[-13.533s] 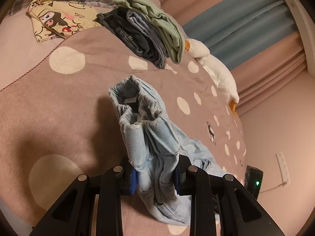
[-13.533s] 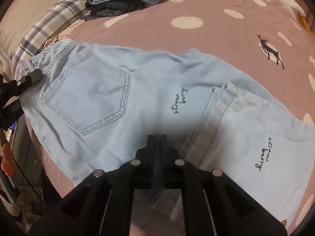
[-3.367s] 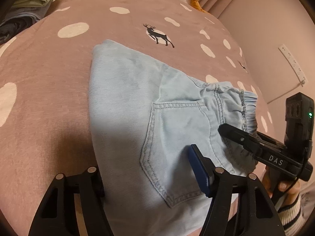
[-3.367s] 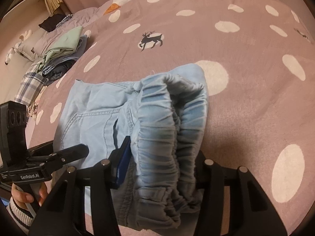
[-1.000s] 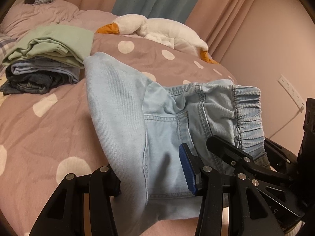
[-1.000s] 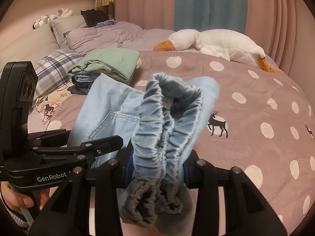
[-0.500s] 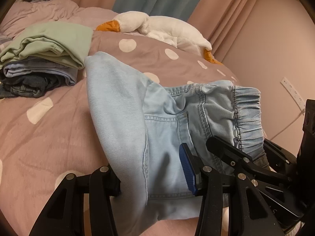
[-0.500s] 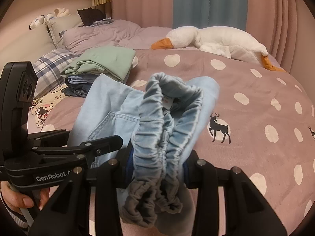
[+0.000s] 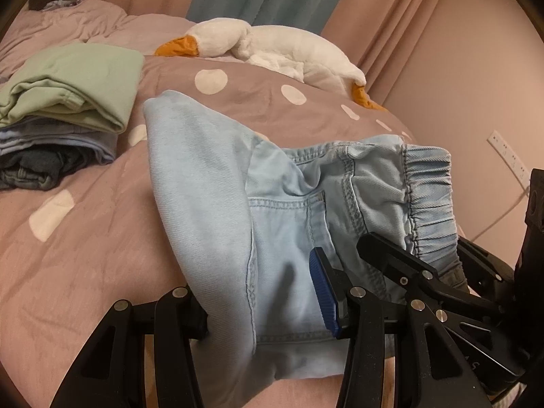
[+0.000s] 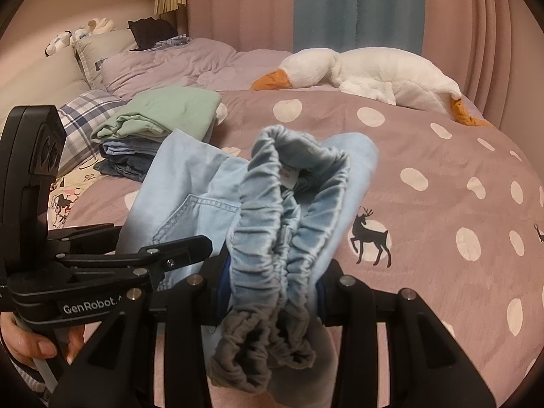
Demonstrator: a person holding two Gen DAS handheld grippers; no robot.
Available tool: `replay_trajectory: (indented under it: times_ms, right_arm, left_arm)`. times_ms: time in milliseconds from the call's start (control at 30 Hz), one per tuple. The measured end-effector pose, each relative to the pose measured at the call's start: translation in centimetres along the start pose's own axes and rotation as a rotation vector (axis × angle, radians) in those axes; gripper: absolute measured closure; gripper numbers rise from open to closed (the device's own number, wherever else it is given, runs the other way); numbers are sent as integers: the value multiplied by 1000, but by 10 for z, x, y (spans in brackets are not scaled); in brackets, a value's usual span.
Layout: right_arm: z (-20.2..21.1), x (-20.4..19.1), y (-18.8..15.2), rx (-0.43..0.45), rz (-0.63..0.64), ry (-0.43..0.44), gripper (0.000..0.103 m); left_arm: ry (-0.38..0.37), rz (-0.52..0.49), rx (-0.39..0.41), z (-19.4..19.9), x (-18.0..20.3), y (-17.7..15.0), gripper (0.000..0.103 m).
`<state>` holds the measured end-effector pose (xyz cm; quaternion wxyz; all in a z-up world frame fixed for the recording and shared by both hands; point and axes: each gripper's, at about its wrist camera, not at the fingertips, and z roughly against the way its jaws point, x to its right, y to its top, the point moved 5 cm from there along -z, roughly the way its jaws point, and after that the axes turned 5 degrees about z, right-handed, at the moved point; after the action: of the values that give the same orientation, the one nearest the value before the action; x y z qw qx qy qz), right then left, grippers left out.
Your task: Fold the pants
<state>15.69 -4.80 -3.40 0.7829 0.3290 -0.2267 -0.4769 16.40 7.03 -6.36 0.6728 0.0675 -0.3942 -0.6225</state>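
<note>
The folded light-blue denim pants (image 9: 217, 204) hang above the bed, held from both sides. My left gripper (image 9: 261, 306) is shut on the folded leg-and-pocket part; its blue pad presses the fabric and the other finger is half hidden behind the fold. My right gripper (image 10: 272, 285) is shut on the bunched elastic waistband of the pants (image 10: 289, 210), which sags below its fingers. Each view shows the other tool: the right gripper (image 9: 425, 278) clamped by the waistband, and the left gripper (image 10: 136, 258) with a person's hand (image 10: 30, 340) on its handle.
A stack of folded clothes topped by a green garment (image 9: 68, 78) (image 10: 163, 112) lies ahead to the left. A white goose plush (image 9: 272, 47) (image 10: 367, 68) lies at the back. The dotted mauve bedspread (image 10: 442, 204) spreads to the right; a plaid pillow (image 10: 85, 112) sits far left.
Both grippers have carried the pants slightly toward the stack of folded clothes, which looks a little nearer. Both grips and the way the pants hang are unchanged.
</note>
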Motion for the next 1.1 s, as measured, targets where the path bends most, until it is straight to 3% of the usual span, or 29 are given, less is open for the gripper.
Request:
replay_trajectory:
  times_ms: [533, 1100]
  right_arm:
    - [-44, 41, 7, -16, -59, 42, 64]
    - [-77, 58, 0, -70, -116, 58, 64]
  left_arm:
    - [42, -12, -48, -41, 4, 21, 54]
    - [112, -35, -88, -78, -2, 31, 54]
